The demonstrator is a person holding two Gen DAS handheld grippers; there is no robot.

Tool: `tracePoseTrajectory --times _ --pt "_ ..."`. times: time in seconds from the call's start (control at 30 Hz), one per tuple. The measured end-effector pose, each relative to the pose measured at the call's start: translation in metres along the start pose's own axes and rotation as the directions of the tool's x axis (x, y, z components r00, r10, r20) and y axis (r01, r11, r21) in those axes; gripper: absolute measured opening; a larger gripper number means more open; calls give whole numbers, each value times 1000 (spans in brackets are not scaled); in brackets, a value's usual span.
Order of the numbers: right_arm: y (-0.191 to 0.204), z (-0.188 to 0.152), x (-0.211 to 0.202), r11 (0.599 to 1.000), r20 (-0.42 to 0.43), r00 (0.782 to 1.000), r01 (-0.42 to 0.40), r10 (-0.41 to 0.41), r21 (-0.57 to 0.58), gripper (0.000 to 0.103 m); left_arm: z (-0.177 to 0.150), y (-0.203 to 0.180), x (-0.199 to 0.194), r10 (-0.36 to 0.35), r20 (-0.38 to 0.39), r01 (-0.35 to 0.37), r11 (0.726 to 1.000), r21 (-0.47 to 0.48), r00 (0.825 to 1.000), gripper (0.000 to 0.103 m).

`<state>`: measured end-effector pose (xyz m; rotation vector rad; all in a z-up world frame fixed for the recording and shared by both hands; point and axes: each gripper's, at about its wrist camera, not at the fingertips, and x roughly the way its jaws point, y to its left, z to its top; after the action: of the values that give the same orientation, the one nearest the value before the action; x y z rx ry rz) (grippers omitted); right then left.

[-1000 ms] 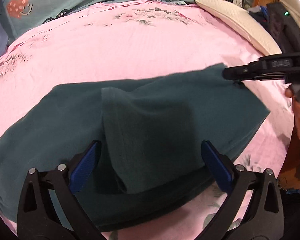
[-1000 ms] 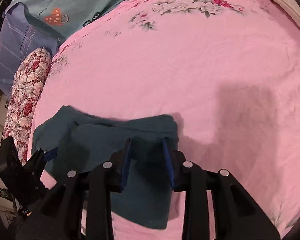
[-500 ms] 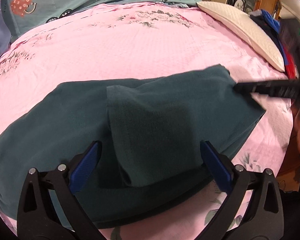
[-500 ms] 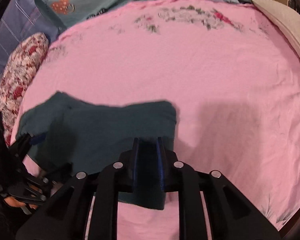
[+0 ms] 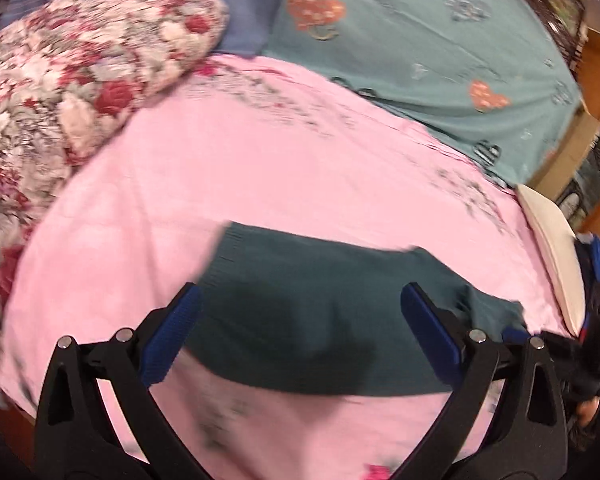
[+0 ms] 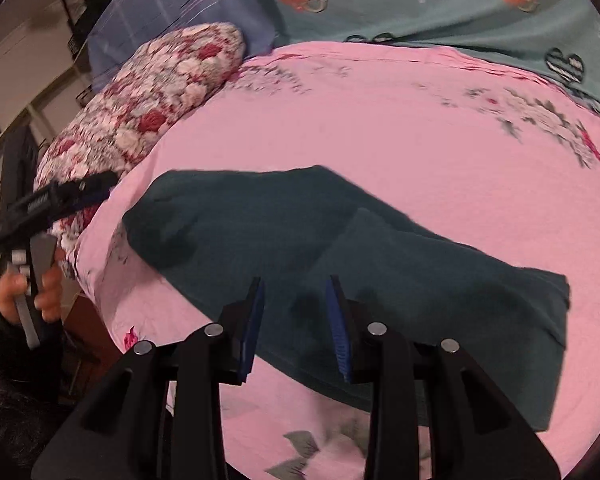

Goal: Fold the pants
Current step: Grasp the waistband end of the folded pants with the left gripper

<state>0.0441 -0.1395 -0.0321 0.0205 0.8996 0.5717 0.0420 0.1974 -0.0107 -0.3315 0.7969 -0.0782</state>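
**Pants lie folded on the bed, both grippers clear of them**

The dark green pants (image 6: 340,252) lie flat on the pink bedsheet (image 6: 400,120), stretched in a long band near the front edge of the bed. One part is doubled over on top, and you can see its folded edge running across the middle of the fabric in your right wrist view.

Your left gripper (image 5: 300,320) has its fingers (image 5: 172,332) spread wide apart. Nothing sits between the blue pads; the pants lie on the bed beyond and below them. This view is blurred.

Your right gripper (image 6: 296,320) hovers over the near part of the pants. Its fingers (image 6: 338,328) stand a little apart and are opening, and no cloth is caught between them.

In the right wrist view, your left hand (image 6: 28,292) grips the handle of its tool at the left edge, off the side of the bed, with that tool's tip next to the floral pillow (image 6: 148,108).

At the head of the bed lie a teal pillowcase with hearts (image 5: 420,52) and a blue checked cloth (image 6: 172,4). A cream pillow (image 5: 556,252) sits at the right edge of the bed in the left wrist view.
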Motion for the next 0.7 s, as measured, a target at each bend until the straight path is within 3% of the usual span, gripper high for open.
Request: tracePoseTrajectory --times 0.17,0.33,0.43,0.47,0.5,0.53,0.7 --pt "55 -2 32 983 -59 998 -38 28 -181 32 15 34 29 1 -130 5 999 48 991 96" --pt "55 0 43 991 -74 997 -29 19 -134 32 12 24 54 -59 -198 82 990 113 979 95" --pt "55 2 44 992 -74 997 -21 12 -127 32 16 27 68 -55 -220 83 989 123 974 93" --pt "57 2 44 991 -74 997 -20 10 -131 32 17 29 72 -53 -230 80 990 113 972 87" --pt "58 2 45 991 -73 997 -19 9 -134 32 14 32 77 -60 -254 88 991 101 965 74" --pt "58 1 44 991 -72 997 -17 7 -135 32 12 31 82 -68 -276 99 990 102 959 70" --pt "54 1 46 992 -74 997 -19 10 -122 32 -2 24 76 -16 -278 70 980 185 961 66"
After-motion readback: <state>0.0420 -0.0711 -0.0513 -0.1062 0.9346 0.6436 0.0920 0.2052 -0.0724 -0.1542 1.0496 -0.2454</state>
